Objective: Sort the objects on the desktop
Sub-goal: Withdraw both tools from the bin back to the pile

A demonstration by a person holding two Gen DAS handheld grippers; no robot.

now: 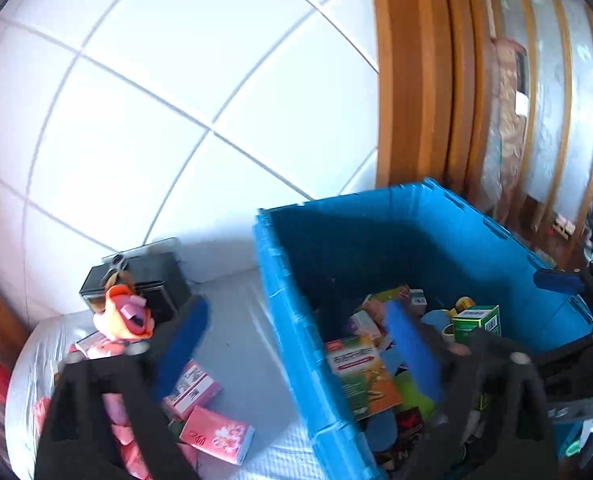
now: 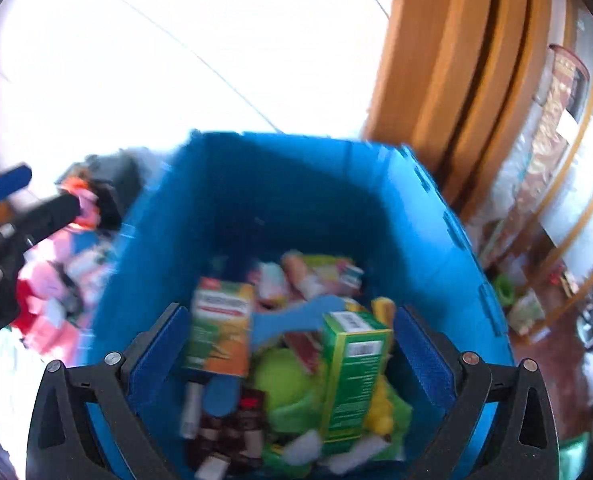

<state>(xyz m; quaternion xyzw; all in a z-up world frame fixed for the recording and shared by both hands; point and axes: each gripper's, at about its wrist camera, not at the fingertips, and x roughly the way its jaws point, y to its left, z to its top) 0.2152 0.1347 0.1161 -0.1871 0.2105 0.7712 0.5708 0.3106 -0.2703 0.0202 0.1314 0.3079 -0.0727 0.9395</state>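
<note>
Claws are both up over the clutter: my left claw [image 1: 296,344] hangs spread wide with nothing in it, one blue pad over the desk [image 1: 240,344] and the other over the blue crate [image 1: 436,232], straddling the crate's near wall. My right claw [image 2: 290,354] is over the crate's inside, jaws wide apart and empty; that view is blurred, so small details are lost. Between its pads, down in the crate, I see a green box [image 2: 352,364] standing on end and an orange-and-green box [image 2: 220,328] leaning beside it, with a lime-green soft thing [image 2: 284,384] between and under them and more packets heaped around. On the left wrist view the same green box [image 1: 476,320] sits toward the crate's far right side, the orange-and-green box [image 1: 364,372] against the near wall. Outside the crate, on the desk, lie a pink tissue pack [image 1: 216,434] and a pink-and-white box [image 1: 192,386] just beside it, both close under my left pad. Farther back an orange-and-pink plush toy [image 1: 124,316] leans in front of a black box [image 1: 152,280] by the tiled wall [image 1: 168,92]. My right claw's tip [image 1: 556,280] pokes in at the right edge over the crate's rim.
</note>
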